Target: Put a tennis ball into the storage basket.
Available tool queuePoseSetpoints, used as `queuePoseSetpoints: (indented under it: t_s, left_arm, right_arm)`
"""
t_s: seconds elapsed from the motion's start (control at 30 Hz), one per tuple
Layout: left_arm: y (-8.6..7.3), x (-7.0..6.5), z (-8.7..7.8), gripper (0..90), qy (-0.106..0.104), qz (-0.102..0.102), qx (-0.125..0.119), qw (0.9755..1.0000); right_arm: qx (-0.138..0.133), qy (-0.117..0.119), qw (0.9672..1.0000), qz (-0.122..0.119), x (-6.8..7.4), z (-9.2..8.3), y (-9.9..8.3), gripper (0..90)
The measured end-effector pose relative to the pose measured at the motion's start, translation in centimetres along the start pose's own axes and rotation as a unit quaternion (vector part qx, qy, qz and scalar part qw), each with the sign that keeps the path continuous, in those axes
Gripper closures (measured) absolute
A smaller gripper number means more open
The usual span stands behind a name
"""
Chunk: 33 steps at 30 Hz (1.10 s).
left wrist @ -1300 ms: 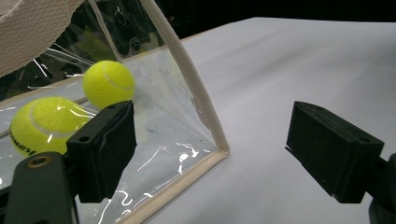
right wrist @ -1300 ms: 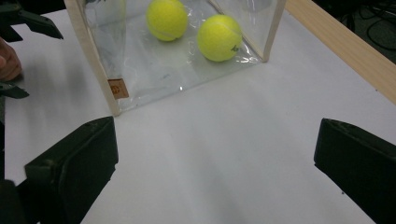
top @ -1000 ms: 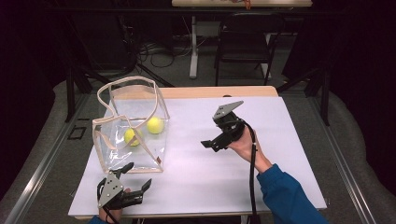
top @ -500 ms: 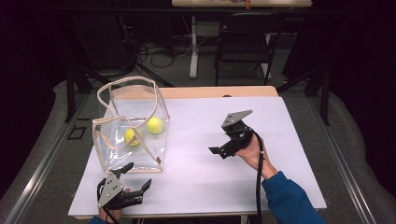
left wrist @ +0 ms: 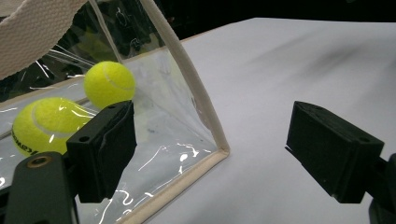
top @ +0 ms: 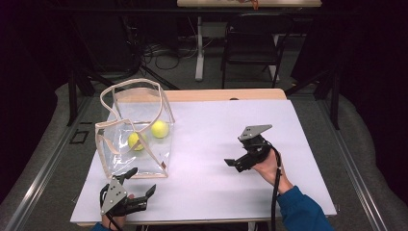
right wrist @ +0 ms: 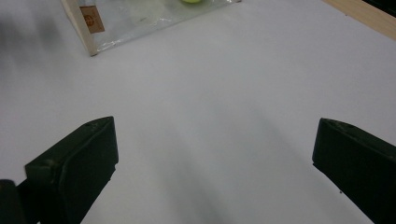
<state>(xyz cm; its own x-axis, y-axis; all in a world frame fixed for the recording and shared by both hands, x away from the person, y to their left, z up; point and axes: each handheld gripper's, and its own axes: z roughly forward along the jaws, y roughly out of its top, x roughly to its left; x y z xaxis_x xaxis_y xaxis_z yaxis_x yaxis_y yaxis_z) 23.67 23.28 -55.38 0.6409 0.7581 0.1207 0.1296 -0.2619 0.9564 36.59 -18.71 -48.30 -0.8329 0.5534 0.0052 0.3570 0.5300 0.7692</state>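
Observation:
A clear plastic bag (top: 120, 161) with beige trim stands open on the left of the white table (top: 207, 120). Two yellow tennis balls (top: 159, 129) (top: 136, 141) lie inside it. My left gripper (top: 143, 180) rests by the table's front edge, just in front of the bag's near corner, open and holding nothing. In the left gripper view the bag's trimmed corner (left wrist: 196, 98) and both balls (left wrist: 109, 84) (left wrist: 44, 123) sit beyond the left gripper (left wrist: 210, 149). My right gripper (top: 235, 153) hovers over the table's right half, open and empty, pointing toward the bag (right wrist: 84, 23).
A strip of bare wood (top: 226, 94) edges the table's far side. Beyond it are a black chair (top: 250, 45), dark stands and cables on the floor. Plain white surface (right wrist: 210, 84) lies between the right gripper and the bag.
My right gripper has drawn back from the table's middle toward the near right and sunk lower. The left gripper, the bag and the balls have not moved.

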Motion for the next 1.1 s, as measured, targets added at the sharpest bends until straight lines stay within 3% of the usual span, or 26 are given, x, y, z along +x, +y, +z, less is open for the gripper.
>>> queuePoseSetpoints:
  t_s: [0.3, 1.1]
  left_arm:
    - [0.0, 0.0, 0.0, 15.7, -0.001, 0.0, 0.0, 1.0]
    - [0.0, -0.1, 0.0, 15.7, -0.001, 0.001, 0.001, 1.0]
  right_arm:
    - [-0.018, -0.013, 0.9997, 0.013, 0.3, -0.8, -2.3, 0.0]
    - [-0.012, -0.05, 0.9984, 0.023, 2.0, -3.7, -7.8, 0.0]
